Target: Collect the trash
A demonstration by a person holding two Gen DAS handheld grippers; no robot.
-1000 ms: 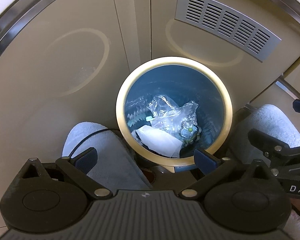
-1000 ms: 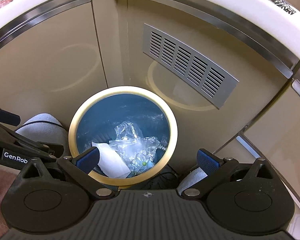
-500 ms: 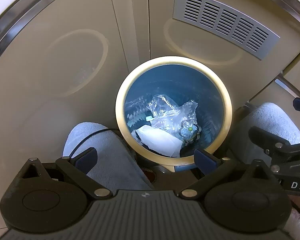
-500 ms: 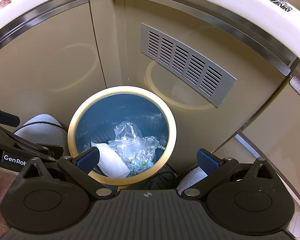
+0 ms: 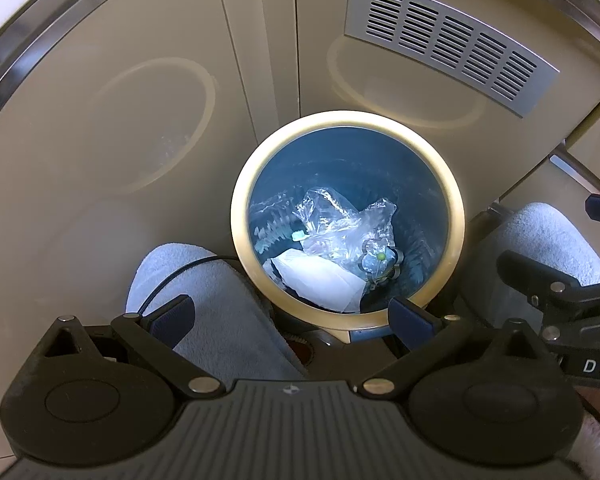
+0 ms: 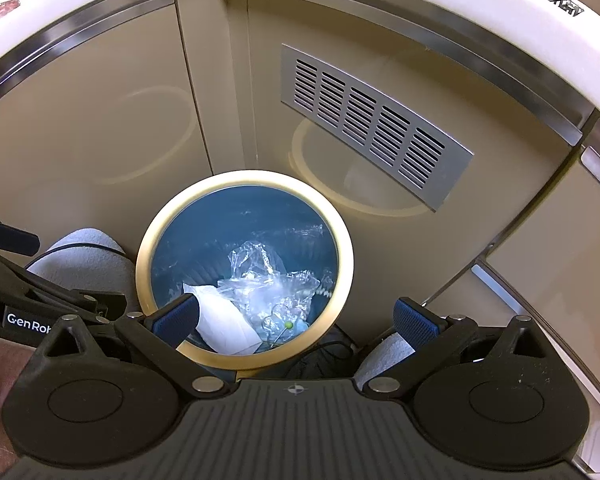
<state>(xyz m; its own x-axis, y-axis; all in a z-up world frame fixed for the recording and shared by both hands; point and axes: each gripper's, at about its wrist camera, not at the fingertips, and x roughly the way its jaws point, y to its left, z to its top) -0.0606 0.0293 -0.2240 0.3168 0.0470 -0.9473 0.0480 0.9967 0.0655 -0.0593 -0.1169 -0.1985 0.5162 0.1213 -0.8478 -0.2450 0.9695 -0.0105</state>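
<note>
Jaws of the left gripper [image 5: 290, 318] spread wide and empty, blue pads well apart; jaws of the right gripper [image 6: 296, 316] likewise spread, holding nothing. Both hung above a round blue waste bin with a broad cream-yellow rim [image 5: 452, 184] [image 6: 342, 240], standing on the floor against beige cabinet panels [image 5: 100, 120] with a grey slotted metal vent [image 5: 452, 40] [image 6: 374, 124] set into one of them. Inside the bin, at the bottom: crumpled clear plastic wrapping [image 5: 340, 224] [image 6: 268, 280], beside and partly over a white folded paper sheet [image 5: 320, 280] [image 6: 224, 316], plus a small green bead-like piece [image 5: 380, 256] [image 6: 287, 325] among the plastic. Light grey fleecy-clad knees [image 5: 228, 312] flanked the bin on both sides, a thin black cable [image 5: 180, 272] lying across the left one.
</note>
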